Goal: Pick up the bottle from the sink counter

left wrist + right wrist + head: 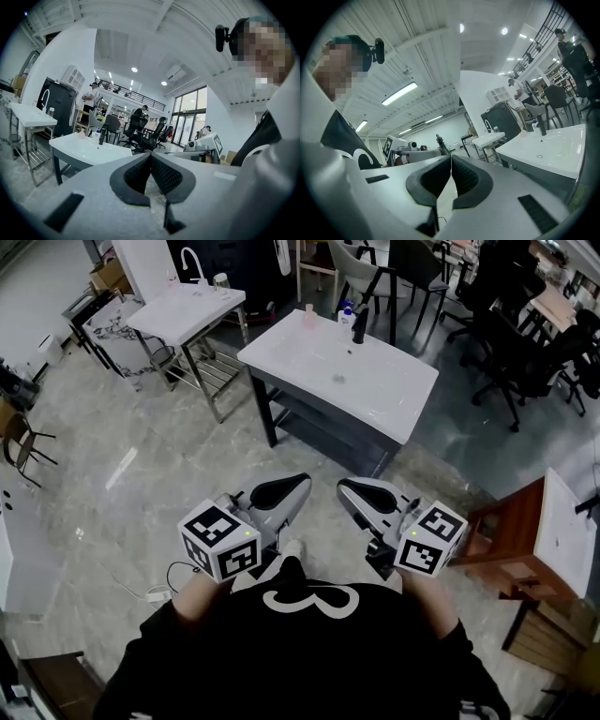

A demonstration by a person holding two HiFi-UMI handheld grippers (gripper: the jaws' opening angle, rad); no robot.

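Observation:
A small white bottle with a blue cap [346, 317] stands at the far edge of the white sink counter [394, 395], beside a black faucet [359, 329]. Both grippers are held close to my body, well short of the counter. The left gripper [302, 481] is shut and holds nothing. The right gripper [343, 486] is also shut and holds nothing. In the left gripper view the jaws meet at the left gripper [150, 154], with the counter [89, 150] and bottle [97, 135] far off to the left. In the right gripper view the closed right gripper [451, 157] points left of the counter [553, 145].
A pink cup [308, 315] sits on the counter left of the bottle. A second white sink stand [187, 306] is at the back left. Black office chairs [516, 343] stand at the back right and a wooden stand [520, 540] at the right. A cable [155, 594] lies on the marble floor.

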